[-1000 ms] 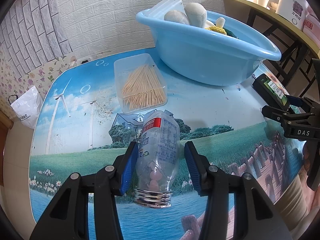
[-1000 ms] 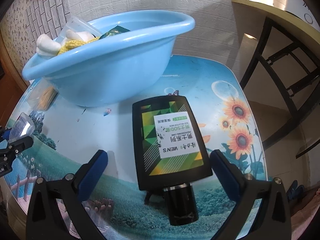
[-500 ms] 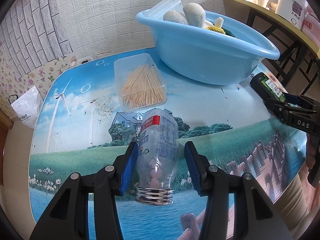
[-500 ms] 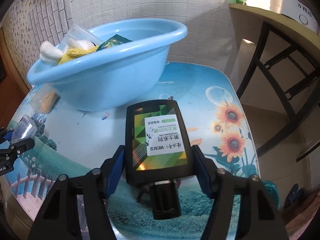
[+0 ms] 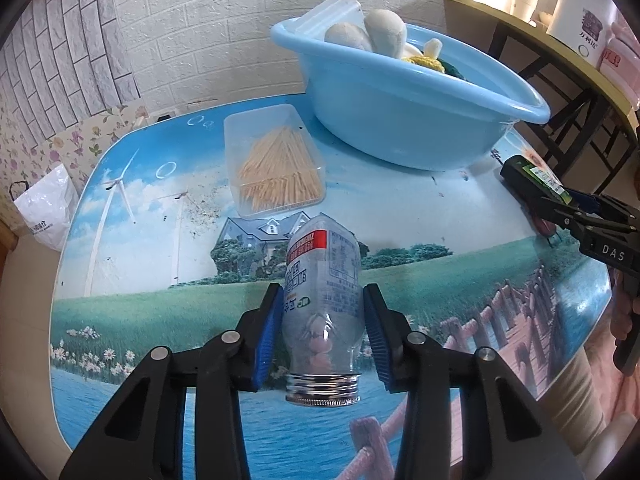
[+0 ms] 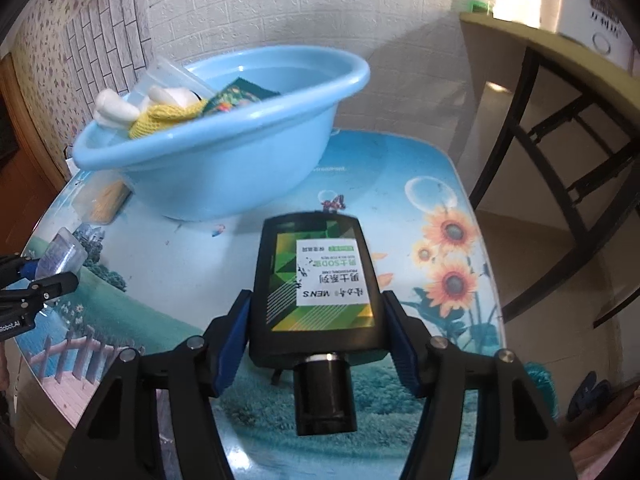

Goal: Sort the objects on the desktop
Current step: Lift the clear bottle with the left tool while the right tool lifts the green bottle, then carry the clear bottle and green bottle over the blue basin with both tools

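Observation:
My left gripper (image 5: pixel 323 324) is shut on a clear plastic bottle (image 5: pixel 322 300) with a silver screw cap and pink pieces inside, cap toward the camera, held just above the table. My right gripper (image 6: pixel 316 320) is shut on a flat black men's lotion bottle (image 6: pixel 318 284) with a green and white label, black cap toward the camera, lifted off the table. A blue plastic basin (image 5: pixel 404 112) stands at the back and holds white soft toys, a yellow knit item and a green packet; it also shows in the right wrist view (image 6: pixel 224 148).
A clear box of toothpicks (image 5: pixel 274 168) lies left of the basin on the picture-printed table (image 5: pixel 160 280). A white bag (image 5: pixel 44 208) hangs off the left edge. A dark-legged side table (image 6: pixel 560 128) stands to the right. A brick wall is behind.
My right gripper closed on the black lotion bottle and lifted it toward the basin. My left gripper closed fully on the clear bottle and raised it slightly.

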A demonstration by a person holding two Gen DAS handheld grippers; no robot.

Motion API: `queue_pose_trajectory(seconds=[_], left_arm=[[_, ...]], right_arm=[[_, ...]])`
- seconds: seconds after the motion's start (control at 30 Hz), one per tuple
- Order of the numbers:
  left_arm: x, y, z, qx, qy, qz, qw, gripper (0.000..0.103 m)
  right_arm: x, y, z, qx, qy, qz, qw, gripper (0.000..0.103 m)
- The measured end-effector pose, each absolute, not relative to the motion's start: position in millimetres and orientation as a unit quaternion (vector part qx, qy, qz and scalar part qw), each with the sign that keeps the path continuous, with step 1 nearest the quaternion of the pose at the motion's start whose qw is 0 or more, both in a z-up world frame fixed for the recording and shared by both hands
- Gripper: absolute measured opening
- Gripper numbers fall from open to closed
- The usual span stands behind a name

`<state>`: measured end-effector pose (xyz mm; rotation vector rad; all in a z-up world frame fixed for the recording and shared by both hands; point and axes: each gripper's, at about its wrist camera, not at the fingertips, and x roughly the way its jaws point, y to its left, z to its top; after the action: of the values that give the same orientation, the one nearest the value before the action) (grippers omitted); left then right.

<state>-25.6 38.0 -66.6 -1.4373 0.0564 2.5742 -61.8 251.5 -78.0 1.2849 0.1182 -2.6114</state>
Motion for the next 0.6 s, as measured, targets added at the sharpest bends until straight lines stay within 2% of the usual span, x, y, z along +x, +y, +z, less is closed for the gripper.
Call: queue_pose_trajectory(seconds=[0.27,0.6], left_arm=[[-20.8,42.1,-40.7,-0.461,0.026,0.882,0.097,0.039],[-23.4,35.6,14.2,-0.449,-0.008,0.888,0.094,0.039]], right_arm=[[-51.3,261.1,-59.8,0.437,0.007,-0.892,0.115,0.062],[-46.7,286.4,-13.5,0.428,-0.031,-0.898,0.098,0.062]])
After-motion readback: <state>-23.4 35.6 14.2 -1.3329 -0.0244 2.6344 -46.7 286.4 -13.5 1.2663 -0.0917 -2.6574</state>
